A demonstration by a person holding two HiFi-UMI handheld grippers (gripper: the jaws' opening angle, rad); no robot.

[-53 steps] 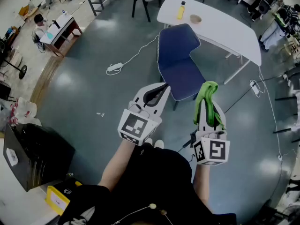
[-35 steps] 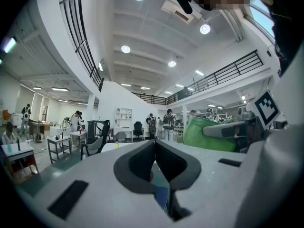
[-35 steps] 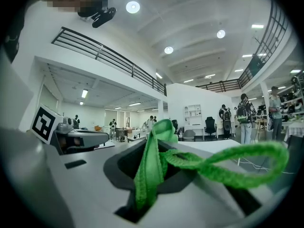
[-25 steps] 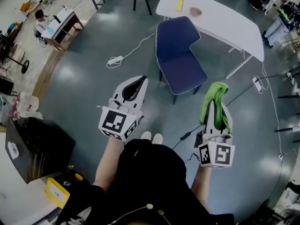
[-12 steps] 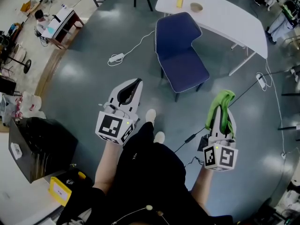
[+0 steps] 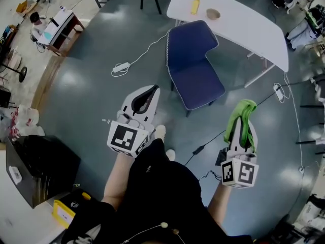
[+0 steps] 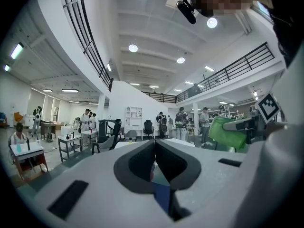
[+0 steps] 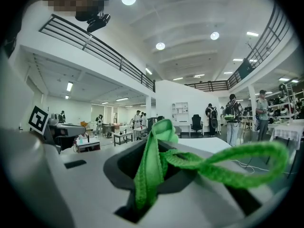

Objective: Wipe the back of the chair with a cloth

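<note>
Grips a green cloth (image 6: 243,110) in the right gripper (image 6: 238,123), fingers closed on a fold of it. Leaves the rest looping loose past the tips, as seen in the right gripper view (image 8: 223,167). Carries the left gripper (image 6: 151,90) with its fingers pressed together on nothing, confirmed in the left gripper view (image 7: 154,146).

Stands on the floor (image 6: 86,95) facing the blue chair (image 6: 200,85) from the seat side. Finds the chair's backrest (image 6: 189,40) at the far end, next to the white tabletop (image 6: 244,27) that carries a yellow bottle (image 6: 195,4) and a small bowl (image 6: 213,14). Places the backrest ahead of and to the left of the cloth-holding fingers, well apart from them, with the seat between. Puts the left gripper nearer in line with the chair, yet empty, so probably leaves the wiping to the right.

Judged from this: calls for stepping forward and carrying the right gripper forward and leftward over the seat. Runs the backrest's broad face crosswise to the line of approach, so likely suits a side-to-side stroke. Not yet any contact between cloth and chair.
</note>
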